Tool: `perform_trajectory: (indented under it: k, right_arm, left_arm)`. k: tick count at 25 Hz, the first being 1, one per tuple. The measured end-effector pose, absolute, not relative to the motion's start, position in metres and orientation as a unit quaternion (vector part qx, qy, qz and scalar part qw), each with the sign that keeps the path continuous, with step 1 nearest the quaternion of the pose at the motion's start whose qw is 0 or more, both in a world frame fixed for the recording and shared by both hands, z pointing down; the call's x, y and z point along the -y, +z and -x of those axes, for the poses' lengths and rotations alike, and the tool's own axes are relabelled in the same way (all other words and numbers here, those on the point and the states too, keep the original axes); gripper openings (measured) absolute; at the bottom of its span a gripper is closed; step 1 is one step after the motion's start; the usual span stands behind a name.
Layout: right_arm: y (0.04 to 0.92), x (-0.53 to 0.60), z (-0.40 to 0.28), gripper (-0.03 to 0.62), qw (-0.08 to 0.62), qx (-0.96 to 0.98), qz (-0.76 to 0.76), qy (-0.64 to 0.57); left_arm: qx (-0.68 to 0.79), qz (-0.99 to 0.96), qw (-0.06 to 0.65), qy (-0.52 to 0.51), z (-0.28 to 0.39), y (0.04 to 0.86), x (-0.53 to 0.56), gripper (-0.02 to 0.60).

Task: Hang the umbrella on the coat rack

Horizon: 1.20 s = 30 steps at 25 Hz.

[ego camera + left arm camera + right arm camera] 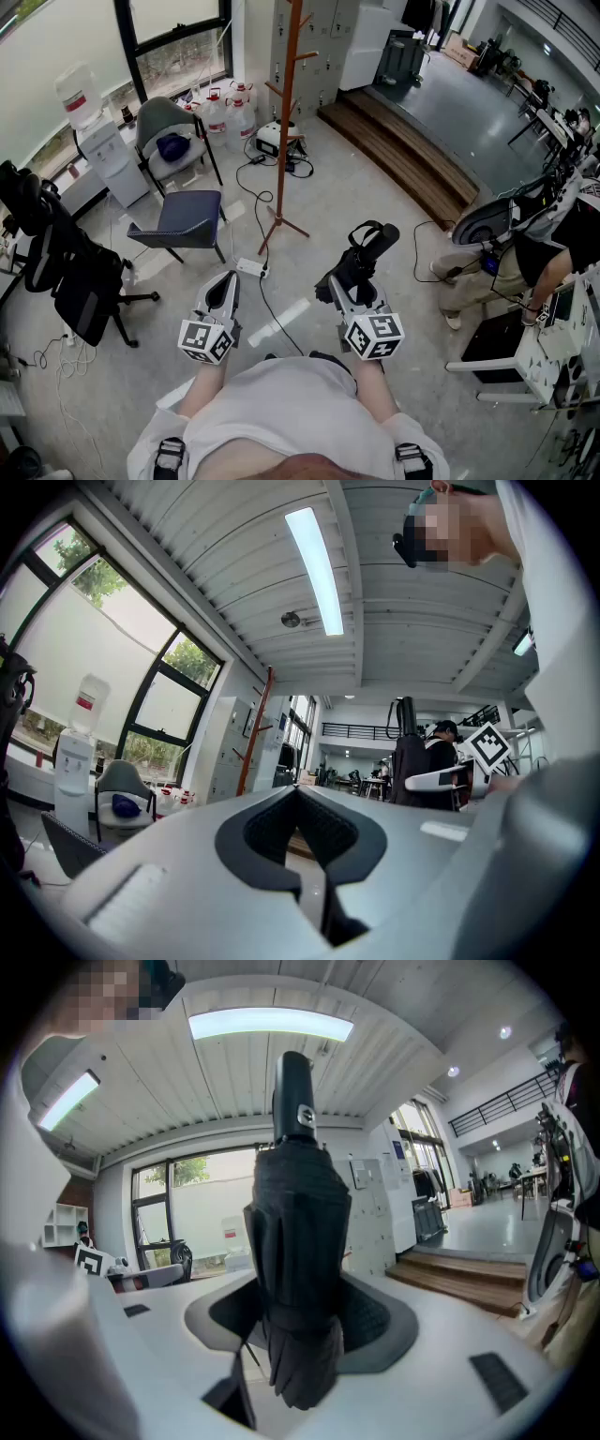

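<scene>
Right claw (345, 281) pinches folded umbrella (373, 242) around its middle, handle end forward. Left claw (223, 292) pressed together, empty. Step: carrying toward rack (284, 122), well ahead. Next: close in, lift, catch umbrella on a peg (305, 56). Chair (184, 223) stands left of path. Power strip (251, 268) and cable (267, 300) lie between me and rack base. Trip risk.

umbrella (295, 1241): matt cloth | coat rack (285, 122): smooth wood | floor (361, 192): smooth, slightly glossy
</scene>
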State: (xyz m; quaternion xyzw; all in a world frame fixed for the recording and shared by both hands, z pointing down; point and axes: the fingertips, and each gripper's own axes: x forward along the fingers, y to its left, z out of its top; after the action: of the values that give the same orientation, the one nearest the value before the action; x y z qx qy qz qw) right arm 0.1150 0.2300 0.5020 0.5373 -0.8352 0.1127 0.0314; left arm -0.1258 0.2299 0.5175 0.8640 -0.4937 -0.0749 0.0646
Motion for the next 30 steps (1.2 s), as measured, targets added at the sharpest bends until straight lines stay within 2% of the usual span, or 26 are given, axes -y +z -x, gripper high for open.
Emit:
perform_trajectory:
  k: [30]
  right_arm:
    - [0.503,-0.21,-0.109,0.242,0.028,0.826,-0.549,0.126]
  left_arm:
    - [0.455,-0.886,0.062,-0.071,0.12,0.514,-0.21,0.009]
